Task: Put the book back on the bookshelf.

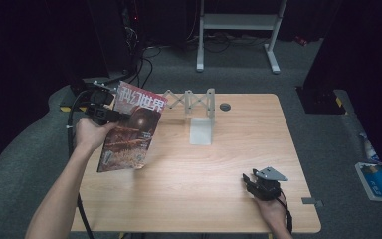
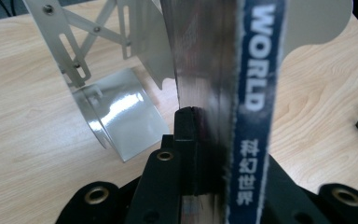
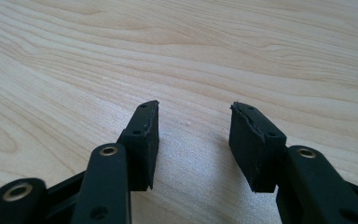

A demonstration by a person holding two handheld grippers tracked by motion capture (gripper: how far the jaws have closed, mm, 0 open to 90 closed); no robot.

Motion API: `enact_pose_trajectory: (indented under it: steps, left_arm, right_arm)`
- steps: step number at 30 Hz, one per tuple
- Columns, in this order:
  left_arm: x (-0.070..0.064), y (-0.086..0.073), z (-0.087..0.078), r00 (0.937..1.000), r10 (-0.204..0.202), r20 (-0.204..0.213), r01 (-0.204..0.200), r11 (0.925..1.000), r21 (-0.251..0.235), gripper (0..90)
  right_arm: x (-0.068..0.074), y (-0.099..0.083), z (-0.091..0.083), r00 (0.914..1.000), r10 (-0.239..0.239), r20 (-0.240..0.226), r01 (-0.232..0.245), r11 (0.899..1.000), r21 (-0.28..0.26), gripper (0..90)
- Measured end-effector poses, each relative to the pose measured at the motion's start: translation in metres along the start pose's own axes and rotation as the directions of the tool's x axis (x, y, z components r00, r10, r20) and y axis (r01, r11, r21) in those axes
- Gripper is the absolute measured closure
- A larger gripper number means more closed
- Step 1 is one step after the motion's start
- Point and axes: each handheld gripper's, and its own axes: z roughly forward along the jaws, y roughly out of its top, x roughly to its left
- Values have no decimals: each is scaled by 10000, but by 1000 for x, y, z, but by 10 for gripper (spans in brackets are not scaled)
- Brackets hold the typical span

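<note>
Magazine (image 1: 132, 130) spine pinched in left claw (image 1: 110, 115), lifted off table (image 1: 204, 169) | right claw (image 3: 193, 140) spread; bare wood around

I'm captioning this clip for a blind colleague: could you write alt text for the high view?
A person's left gripper holds a magazine upright by its spine edge above the left side of a wooden table, near a metal folding rack. The right gripper rests open on the table near its front right corner.
</note>
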Motion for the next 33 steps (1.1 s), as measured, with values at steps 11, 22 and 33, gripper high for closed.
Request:
enact_pose_trajectory:
  steps: [11,22,33]
  left_arm:
    - [8,2,-10,9992,-372,-107,364,9970,-687,833]
    - [13,4,-12,9956,-683,-647,578,9867,-1519,833]
    - [24,1,-4,9887,-1108,-1012,853,9699,-2281,835]
  right_arm:
    - [0,0,0,10000,-27,-23,27,10000,-15,522]
    - [0,0,0,9999,-136,-14,136,9999,-60,518]
    - [0,0,0,10000,-53,-31,52,10000,-31,517]
